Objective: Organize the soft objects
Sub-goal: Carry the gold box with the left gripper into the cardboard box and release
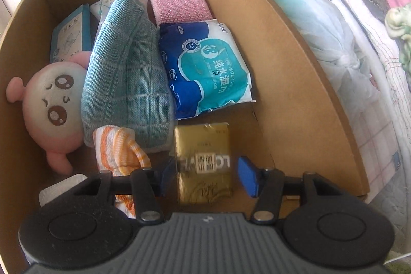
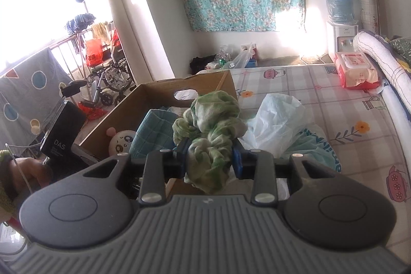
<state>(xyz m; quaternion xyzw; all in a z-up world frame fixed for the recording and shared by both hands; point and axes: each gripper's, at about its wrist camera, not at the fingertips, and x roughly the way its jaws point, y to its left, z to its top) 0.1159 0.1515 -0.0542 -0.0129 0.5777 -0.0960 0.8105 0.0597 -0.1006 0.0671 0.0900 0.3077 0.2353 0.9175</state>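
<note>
My left gripper (image 1: 205, 177) hangs open inside the cardboard box (image 1: 295, 73). A gold tissue pack (image 1: 204, 163) lies on the box floor between its blue fingers, touching the left pad, apart from the right one. Beside it lie an orange striped cloth (image 1: 120, 153), a teal checked towel (image 1: 125, 78), a pink plush toy (image 1: 51, 104), a blue wet-wipes pack (image 1: 208, 71) and a pink cloth (image 1: 179, 7). My right gripper (image 2: 210, 158) is shut on a green-and-white knotted cloth (image 2: 210, 120), held above the bed beside the box (image 2: 123, 114).
A tied plastic bag (image 2: 277, 122) with teal fabric lies on the bed right of the box. A red wipes pack (image 2: 357, 71) sits farther back by a rolled quilt (image 2: 380, 60). A wheelchair (image 2: 113, 73) and railing stand left of the box.
</note>
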